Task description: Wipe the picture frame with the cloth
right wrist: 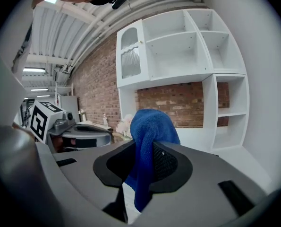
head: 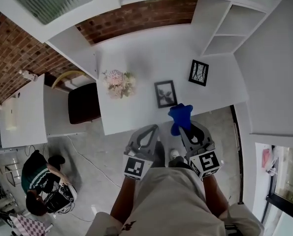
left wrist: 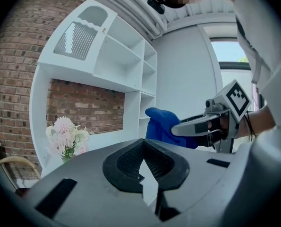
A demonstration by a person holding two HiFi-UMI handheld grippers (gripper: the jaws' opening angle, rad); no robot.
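Observation:
A small dark picture frame point(head: 165, 93) stands on the white counter point(head: 141, 53), just beyond my grippers. A second black frame point(head: 199, 73) stands further right. My right gripper point(head: 181, 127) is shut on a blue cloth point(head: 179, 115), which bunches above its tips close to the counter's near edge. In the right gripper view the cloth point(right wrist: 149, 129) hangs down between the jaws point(right wrist: 142, 163). My left gripper point(head: 152, 129) hovers beside it on the left, shut with nothing in it. The left gripper view shows the cloth point(left wrist: 161, 124) and the right gripper point(left wrist: 180, 128) to its right.
A vase of pale pink flowers point(head: 117, 82) stands on the counter left of the frame. White open shelves point(head: 237, 26) rise at the right before a brick wall. A black chair point(head: 83, 102) sits left of the counter. A person point(head: 43, 186) crouches on the floor at lower left.

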